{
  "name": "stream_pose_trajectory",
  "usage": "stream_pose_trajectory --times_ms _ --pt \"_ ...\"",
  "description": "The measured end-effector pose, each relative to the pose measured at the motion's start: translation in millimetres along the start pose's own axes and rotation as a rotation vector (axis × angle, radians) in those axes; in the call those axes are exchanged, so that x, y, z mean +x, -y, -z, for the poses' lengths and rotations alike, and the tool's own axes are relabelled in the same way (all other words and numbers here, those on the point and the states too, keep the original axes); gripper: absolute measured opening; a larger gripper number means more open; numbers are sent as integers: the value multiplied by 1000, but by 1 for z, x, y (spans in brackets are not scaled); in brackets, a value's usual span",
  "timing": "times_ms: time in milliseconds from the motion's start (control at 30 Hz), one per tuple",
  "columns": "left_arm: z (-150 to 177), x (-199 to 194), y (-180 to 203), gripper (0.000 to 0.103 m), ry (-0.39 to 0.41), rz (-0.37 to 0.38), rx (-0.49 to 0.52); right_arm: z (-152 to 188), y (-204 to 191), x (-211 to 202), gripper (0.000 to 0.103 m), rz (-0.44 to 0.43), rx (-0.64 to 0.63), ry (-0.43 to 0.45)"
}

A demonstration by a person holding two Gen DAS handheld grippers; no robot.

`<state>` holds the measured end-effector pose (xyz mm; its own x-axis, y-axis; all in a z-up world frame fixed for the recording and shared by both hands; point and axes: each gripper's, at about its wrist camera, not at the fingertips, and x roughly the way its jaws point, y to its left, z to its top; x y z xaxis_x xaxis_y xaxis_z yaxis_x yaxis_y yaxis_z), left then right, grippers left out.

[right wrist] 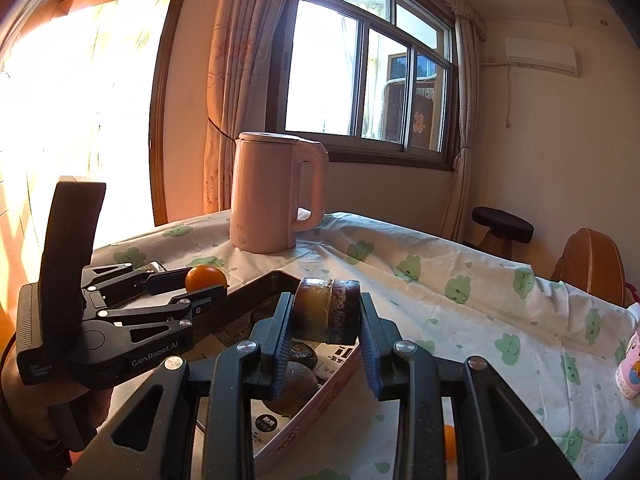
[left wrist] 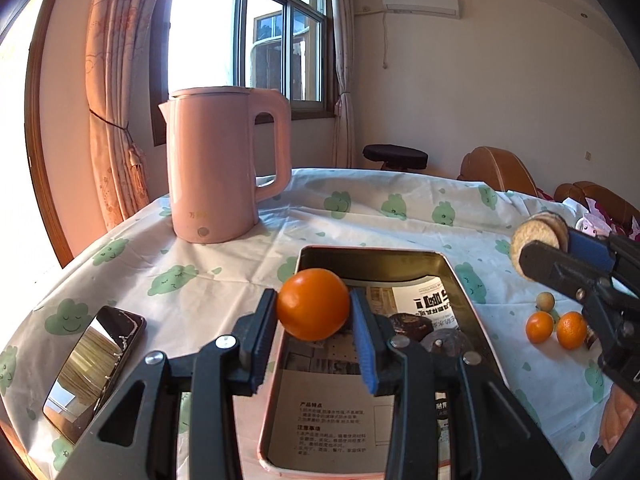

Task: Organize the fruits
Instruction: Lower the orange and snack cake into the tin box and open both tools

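Left claw (left wrist: 313, 308): closed on a small orange (left wrist: 313, 305), the two pads pressing its sides. The fruit is held off the surface, above the far end of the open tin box (left wrist: 460, 280). From the right wrist view the same orange (right wrist: 205, 278) shows between the left claw's fingertips (right wrist: 208, 280), over the box's far edge.

Right claw (right wrist: 328, 320): clamped on a round, flat, disc-shaped item (right wrist: 328, 310), brownish with a darker half (its kind cannot be told from here). In the left wrist view the same item (left wrist: 538, 236) looks pale and rough on its face, and the right claw (left wrist: 536, 248) holds it in the air to the right of the box, clear of the counter (left wrist: 360, 224).

Box contents: printed paper lining (left wrist: 332, 428) on the bottom and two dark, round items (left wrist: 412, 326) at the far right part.

Loose fruit on the counter, right of the box: two small oranges (left wrist: 554, 328) side by side, with a smaller pale round fruit (left wrist: 545, 301) just behind them.

Other items: pink kettle (left wrist: 224, 164) upright at the far left of the counter, well apart from the box; phone (left wrist: 94, 368) lying flat at the left, screen up. The cloth covering the counter is white with green prints.
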<state>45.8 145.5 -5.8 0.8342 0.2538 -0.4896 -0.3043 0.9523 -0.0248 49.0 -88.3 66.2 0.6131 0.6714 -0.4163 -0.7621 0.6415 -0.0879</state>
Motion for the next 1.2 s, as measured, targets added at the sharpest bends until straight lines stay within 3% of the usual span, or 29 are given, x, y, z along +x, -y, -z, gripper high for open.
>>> stream_pose_trajectory --times_ms 400,1200 --pt "9 7 5 38 -56 35 22 25 -23 16 33 -55 -18 -93" --pt "10 19 9 38 -120 40 35 35 -32 26 33 -84 -30 -162"
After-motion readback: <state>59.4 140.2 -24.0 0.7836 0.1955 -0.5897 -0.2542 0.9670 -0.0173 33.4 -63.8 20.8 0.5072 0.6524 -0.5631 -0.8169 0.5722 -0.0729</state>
